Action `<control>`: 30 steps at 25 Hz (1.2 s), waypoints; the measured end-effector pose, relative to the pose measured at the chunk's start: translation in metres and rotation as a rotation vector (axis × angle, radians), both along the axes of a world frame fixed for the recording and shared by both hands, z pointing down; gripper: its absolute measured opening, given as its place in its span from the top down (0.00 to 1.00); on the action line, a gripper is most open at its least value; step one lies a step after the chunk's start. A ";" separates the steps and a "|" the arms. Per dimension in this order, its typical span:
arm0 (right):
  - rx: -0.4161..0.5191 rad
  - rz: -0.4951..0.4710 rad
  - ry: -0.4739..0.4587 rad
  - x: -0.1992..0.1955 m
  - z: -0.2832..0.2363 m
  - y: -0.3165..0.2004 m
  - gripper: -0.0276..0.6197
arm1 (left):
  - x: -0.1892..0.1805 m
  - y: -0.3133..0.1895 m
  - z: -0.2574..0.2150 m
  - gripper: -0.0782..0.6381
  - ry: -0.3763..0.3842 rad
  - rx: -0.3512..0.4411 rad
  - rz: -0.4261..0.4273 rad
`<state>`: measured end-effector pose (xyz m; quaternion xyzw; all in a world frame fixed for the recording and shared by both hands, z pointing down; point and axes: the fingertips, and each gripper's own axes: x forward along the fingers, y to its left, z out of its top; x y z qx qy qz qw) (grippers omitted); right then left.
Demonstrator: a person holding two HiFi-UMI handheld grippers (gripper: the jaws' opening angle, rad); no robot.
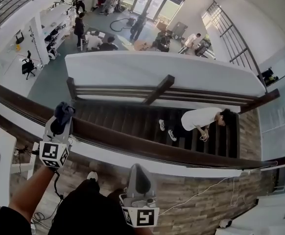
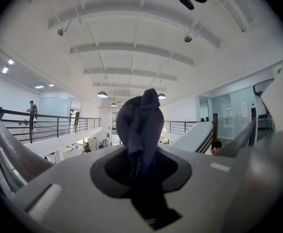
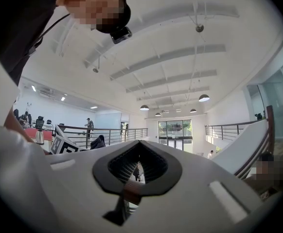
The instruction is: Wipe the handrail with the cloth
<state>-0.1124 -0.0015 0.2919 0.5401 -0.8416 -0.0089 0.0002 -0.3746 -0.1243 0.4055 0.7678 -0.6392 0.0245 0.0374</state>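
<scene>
Your left gripper was clamped on the cloth, a dark blue bundle. In the left gripper view the cloth stood bunched up out of the closed jaws of that gripper, its lower end pinched between them.

From the head view the cloth sat over the dark wooden handrail, towards its left end. The rail ran slantwise from the left edge down to the right. I could not tell whether the cloth pressed on the wood or hung just above it.

Your right gripper was nearer your body, just short of the handrail and apart from it, well to the right of the left one. Its jaws were drawn together with nothing between them. The right gripper view showed the tips of that gripper meeting, with only a thin slit left lower down.

Beyond the rail the stairs went down, and a person in a white top was on the steps. A white cable lay on the wooden floor at your right.
</scene>
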 end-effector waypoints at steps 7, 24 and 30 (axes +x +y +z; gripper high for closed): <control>0.014 -0.019 -0.016 -0.004 -0.006 -0.005 0.95 | 0.009 0.003 -0.005 0.78 -0.014 -0.019 0.056; -0.007 -0.031 0.014 0.072 0.007 -0.010 0.95 | 0.052 0.005 0.002 0.78 -0.023 -0.035 0.015; -0.014 -0.022 -0.018 0.090 0.007 -0.011 0.95 | 0.062 0.004 0.001 0.78 -0.031 -0.041 -0.014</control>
